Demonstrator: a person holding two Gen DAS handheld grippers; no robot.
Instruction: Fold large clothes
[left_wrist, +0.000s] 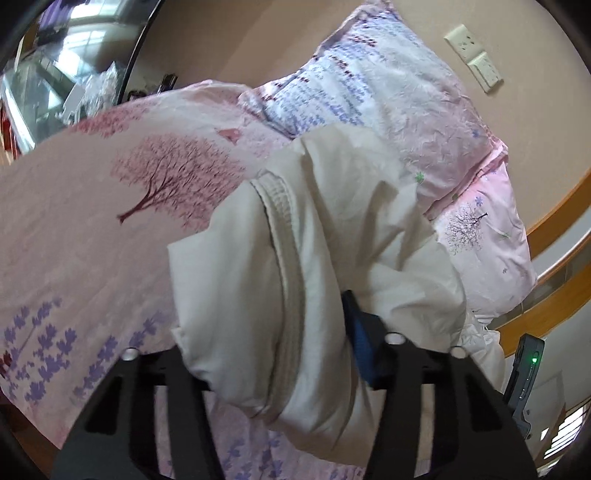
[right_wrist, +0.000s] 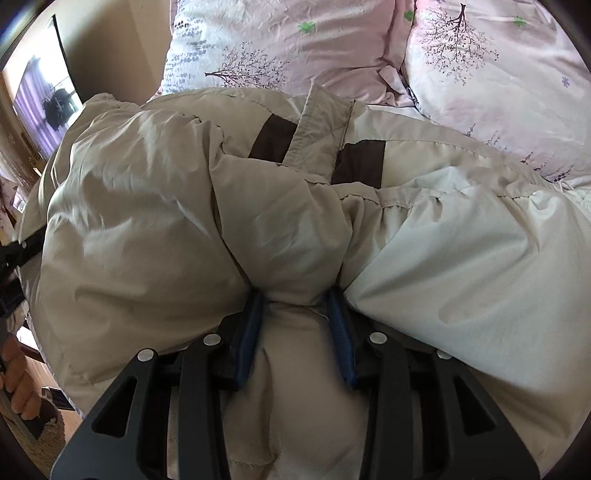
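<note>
**Both Grippers Holding the Puffy Jacket Over the Bed**

Below us, the bed (left_wrist: 74, 229) spreads out under a pink tree-print cover, two matching pillows (right_wrist: 295, 40) at its head. Over it we hold the cream padded jacket (right_wrist: 155, 206), bunched and puffy, with a ribbed hem showing. Our right gripper (right_wrist: 295, 314) clamps a thick fold between its blue-padded fingers (right_wrist: 340, 325). Our left gripper (left_wrist: 280, 350) has fabric draped over it, clamped on the jacket.
</note>
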